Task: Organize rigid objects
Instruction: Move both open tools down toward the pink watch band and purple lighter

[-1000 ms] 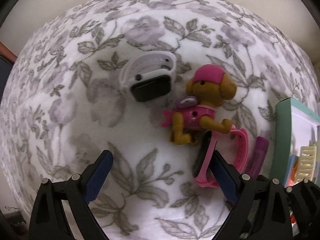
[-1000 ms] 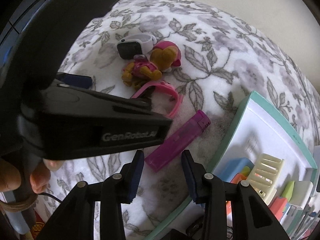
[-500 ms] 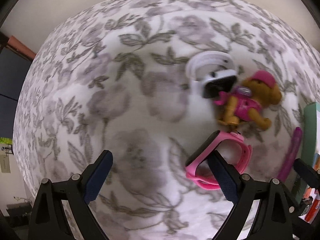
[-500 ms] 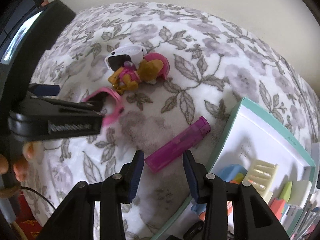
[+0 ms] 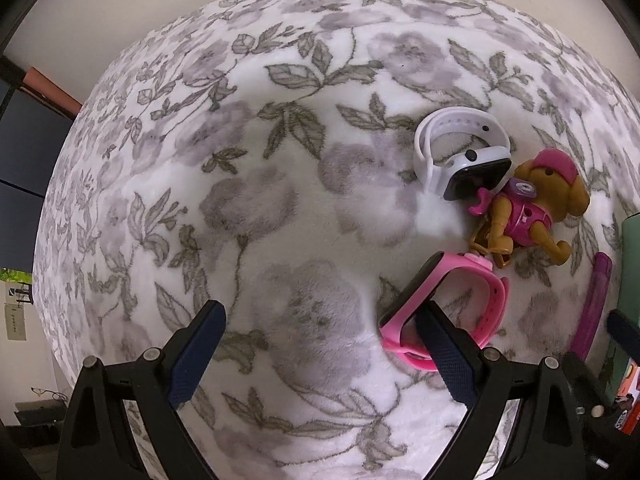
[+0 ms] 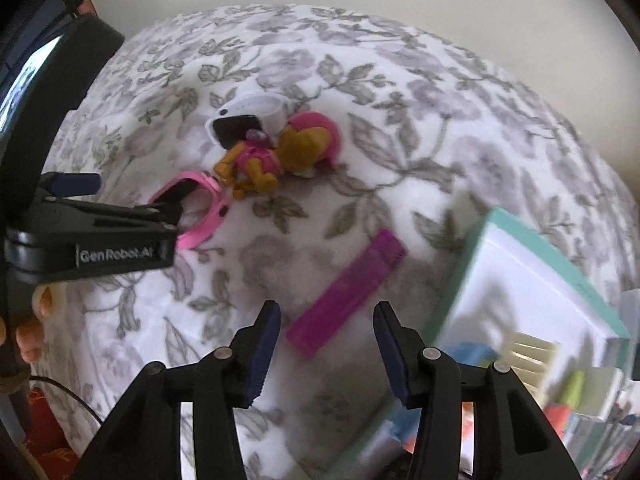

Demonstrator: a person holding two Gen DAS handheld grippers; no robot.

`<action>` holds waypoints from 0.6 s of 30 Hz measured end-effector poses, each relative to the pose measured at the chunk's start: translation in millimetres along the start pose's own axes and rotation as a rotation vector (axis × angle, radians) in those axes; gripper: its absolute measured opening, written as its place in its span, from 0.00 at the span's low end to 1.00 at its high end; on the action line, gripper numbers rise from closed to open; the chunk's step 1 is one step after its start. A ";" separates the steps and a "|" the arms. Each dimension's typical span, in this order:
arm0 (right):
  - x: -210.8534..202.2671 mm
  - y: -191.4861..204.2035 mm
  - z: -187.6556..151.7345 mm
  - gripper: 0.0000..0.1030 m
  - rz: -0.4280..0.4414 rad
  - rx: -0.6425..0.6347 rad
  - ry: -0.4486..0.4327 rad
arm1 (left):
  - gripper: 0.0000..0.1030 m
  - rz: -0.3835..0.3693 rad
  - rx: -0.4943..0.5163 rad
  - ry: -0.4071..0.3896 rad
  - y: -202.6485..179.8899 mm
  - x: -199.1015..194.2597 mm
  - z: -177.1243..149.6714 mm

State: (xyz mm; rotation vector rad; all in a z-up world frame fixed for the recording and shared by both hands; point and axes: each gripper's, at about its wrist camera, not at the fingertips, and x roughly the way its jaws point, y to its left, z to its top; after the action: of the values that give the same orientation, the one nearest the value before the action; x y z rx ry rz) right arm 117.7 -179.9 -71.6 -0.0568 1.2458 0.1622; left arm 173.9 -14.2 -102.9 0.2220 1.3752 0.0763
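On the floral blanket lie a pink watch (image 5: 460, 304) (image 6: 196, 208), a white smartwatch (image 5: 460, 156) (image 6: 244, 120), a brown toy dog in pink (image 5: 528, 208) (image 6: 276, 156) and a purple lighter (image 6: 348, 292) (image 5: 592, 312). My left gripper (image 5: 320, 332) is open, and its right finger (image 5: 444, 352) lies in front of the pink watch. My right gripper (image 6: 326, 332) is open, with the near end of the lighter between its fingers.
A teal-rimmed white box (image 6: 532, 280) stands at the right and holds a cream comb (image 6: 532, 356) and several small colourful items. The left gripper body (image 6: 92, 232) and the hand holding it fill the left side of the right wrist view. A wall lies beyond the blanket.
My right gripper has opened wider and moved in on the lighter. The left gripper has drawn back to the left, so the objects now sit at its right.
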 end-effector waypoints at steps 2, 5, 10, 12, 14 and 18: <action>-8.1 -4.7 0.4 0.51 0.004 0.006 -0.005 | 0.94 -0.001 0.002 0.000 -0.9 1.8 2.1; -16.5 -2.1 0.2 0.51 -0.041 -0.024 -0.011 | 0.94 -0.003 -0.003 0.002 -1.8 1.1 1.2; -17.5 12.4 -6.1 0.51 -0.162 -0.141 -0.005 | 0.94 -0.005 -0.005 0.004 -2.8 1.8 1.7; -12.7 16.9 -9.1 0.51 -0.186 -0.186 0.005 | 0.94 -0.005 -0.004 0.004 -3.2 1.9 1.7; -7.4 23.0 -11.0 0.51 -0.211 -0.228 0.016 | 0.94 -0.005 -0.007 0.005 -3.9 1.5 1.6; -6.3 29.0 -14.6 0.51 -0.253 -0.293 0.011 | 0.94 -0.006 -0.008 0.006 -4.6 1.9 1.5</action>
State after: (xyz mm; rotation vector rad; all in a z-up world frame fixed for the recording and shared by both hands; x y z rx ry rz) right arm 97.5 -153.8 -69.0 -0.4669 1.2071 0.1236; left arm 175.4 -18.5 -105.3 0.2115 1.3808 0.0775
